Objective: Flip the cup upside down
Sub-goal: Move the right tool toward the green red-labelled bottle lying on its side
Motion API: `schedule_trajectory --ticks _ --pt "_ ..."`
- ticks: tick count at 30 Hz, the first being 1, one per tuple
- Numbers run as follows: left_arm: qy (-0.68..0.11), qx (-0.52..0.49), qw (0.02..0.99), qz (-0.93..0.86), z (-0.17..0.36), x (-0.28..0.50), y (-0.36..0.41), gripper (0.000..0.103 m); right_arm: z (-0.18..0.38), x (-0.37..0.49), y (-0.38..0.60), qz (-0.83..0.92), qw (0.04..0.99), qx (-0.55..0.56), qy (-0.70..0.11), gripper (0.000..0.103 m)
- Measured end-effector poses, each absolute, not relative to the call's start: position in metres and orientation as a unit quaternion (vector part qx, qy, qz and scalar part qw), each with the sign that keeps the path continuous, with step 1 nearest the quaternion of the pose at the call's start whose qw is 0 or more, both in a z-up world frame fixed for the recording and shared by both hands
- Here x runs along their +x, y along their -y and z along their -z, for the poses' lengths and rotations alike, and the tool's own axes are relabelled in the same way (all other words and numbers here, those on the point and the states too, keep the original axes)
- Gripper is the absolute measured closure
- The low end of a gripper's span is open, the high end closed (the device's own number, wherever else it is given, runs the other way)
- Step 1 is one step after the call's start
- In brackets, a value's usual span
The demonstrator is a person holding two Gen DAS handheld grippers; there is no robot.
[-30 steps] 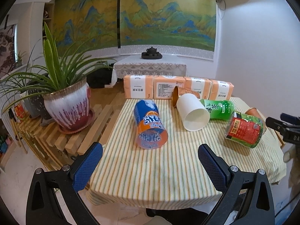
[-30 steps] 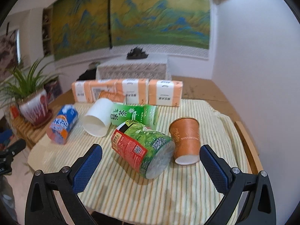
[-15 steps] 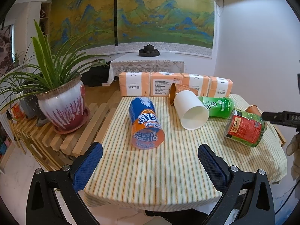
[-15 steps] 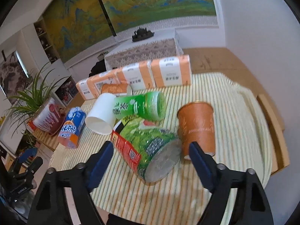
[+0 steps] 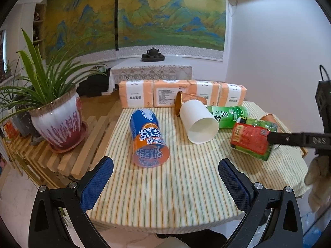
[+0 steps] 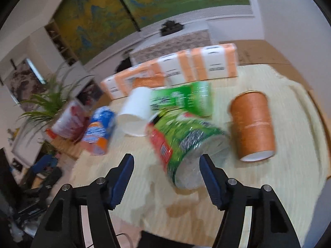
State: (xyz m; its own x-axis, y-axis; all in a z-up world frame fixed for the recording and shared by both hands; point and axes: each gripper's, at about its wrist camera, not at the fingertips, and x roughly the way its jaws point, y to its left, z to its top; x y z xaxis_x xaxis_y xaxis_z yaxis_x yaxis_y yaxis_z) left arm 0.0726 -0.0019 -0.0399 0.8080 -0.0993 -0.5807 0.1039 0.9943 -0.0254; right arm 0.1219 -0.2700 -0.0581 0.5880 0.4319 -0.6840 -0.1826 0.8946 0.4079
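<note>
While six cups are lying tipped on the striped table (image 5: pixel 165 194), four tissue packs (image 5: pixel 180 95) standing behind, left gripper (image 5: pixel 165 181) and right gripper (image 6: pixel 166 174) both gaping apart, gripping nothing.

Right gripper (image 6: pixel 166 172) has narrowed its jaws from wide open to about half that spread and moved in on the lying green-and-red cup (image 6: pixel 184 142); right finger pad (image 6: pixel 208 173) is now at the cup's foil-topped mouth, left pad off to its side, contact unclear. Right wrist view is tilted and motion-blurred now, it was level and sharp a second ago. In the left wrist view a right gripper finger (image 5: pixel 289 139) now reaches across in front of the green-and-red cup (image 5: pixel 251 139); before it was further right, clear of it.
</note>
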Motion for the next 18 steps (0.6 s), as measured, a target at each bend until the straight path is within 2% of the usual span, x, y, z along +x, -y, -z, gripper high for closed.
schedule_trajectory --ticks 7,14,18 --pt "-0.319 0.011 0.946 0.060 0.045 0.079 0.009 0.000 0.047 0.104 0.258 -0.193 0.889 0.131 -0.395 0.041" --pt "-0.339 0.003 0.936 0.095 0.047 0.088 0.031 0.000 0.054 0.076 0.294 -0.177 0.889 0.180 -0.382 0.041" --pt "-0.338 0.045 0.930 0.134 0.046 0.091 0.063 0.000 0.052 0.060 0.314 -0.151 0.899 0.194 -0.363 0.041"
